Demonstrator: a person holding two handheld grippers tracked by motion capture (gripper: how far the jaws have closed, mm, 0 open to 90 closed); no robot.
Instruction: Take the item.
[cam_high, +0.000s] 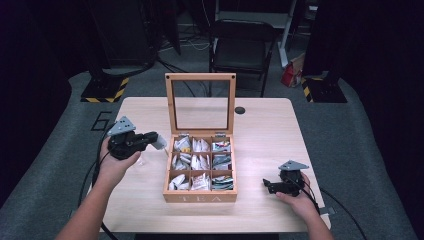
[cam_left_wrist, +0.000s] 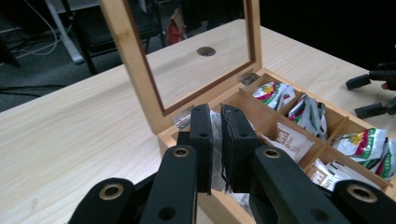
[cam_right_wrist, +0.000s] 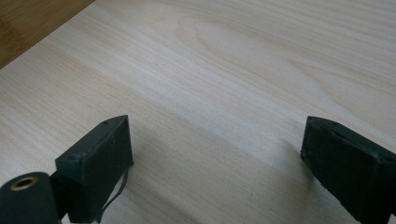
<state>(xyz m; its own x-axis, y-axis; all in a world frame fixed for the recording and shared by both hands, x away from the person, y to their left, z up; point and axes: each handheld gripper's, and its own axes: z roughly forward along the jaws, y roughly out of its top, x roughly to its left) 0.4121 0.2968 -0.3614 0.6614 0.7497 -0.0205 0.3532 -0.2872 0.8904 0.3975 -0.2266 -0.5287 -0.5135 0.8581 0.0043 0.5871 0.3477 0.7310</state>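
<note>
Black left tool (cam_left_wrist: 216, 144) clenched on tea packet (cam_left_wrist: 216, 154) | right tool (cam_right_wrist: 215, 172) released, empty

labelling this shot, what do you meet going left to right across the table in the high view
left hand-held gripper holding a tea bag → wooden tea box → right hand-held gripper

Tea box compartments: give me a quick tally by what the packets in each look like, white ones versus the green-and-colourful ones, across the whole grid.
In the tea box, from the high view:
White or pale packets: 6 compartments (left and middle columns)
Green and multicoloured packets: 3 compartments (right column)
Total: 9 compartments, none looking empty

The left gripper is shut on a clear packet beside the box.
</note>
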